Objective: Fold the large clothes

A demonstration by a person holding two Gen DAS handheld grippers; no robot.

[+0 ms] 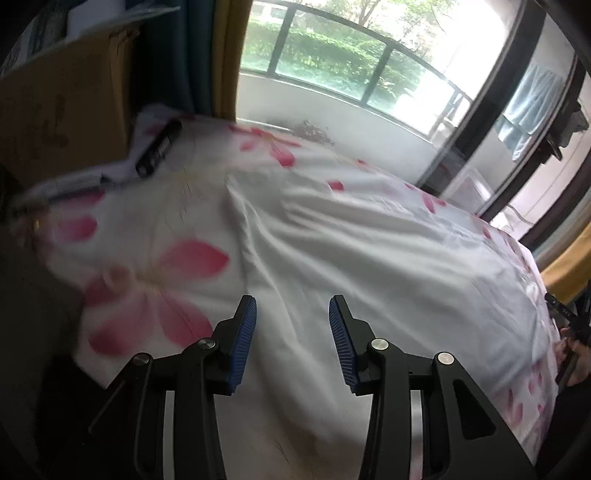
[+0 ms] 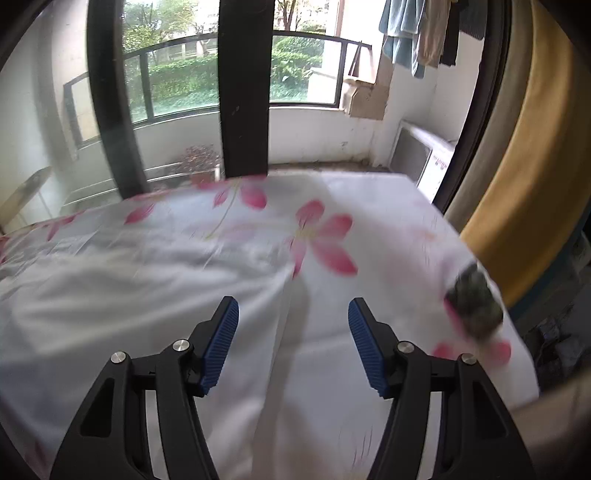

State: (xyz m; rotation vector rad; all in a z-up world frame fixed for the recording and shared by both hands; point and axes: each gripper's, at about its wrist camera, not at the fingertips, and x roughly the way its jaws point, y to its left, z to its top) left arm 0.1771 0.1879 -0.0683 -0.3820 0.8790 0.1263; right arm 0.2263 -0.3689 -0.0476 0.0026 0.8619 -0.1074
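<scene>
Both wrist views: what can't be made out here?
- White flowered cloth: near edge hidden under the left gripper in the left view; motion blur hides which layer is garment or bedding.
- Dark round object: right view, too blurred to identify.
- Black object: left view, label smeared.
- Right gripper: fingers apart, fabric contact unclear.

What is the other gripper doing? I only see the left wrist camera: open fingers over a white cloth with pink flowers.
Observer: The right gripper is open too and holds nothing; it hangs over the same flowered cloth.
Operator: Is anything lying on the cloth over there?
Observer: Yes, a dark lump sits near the cloth's right edge. It is too blurred to tell what it is.
Operator: And out on the balcony?
Observer: A beige garment hangs there beside a blue towel.
</scene>
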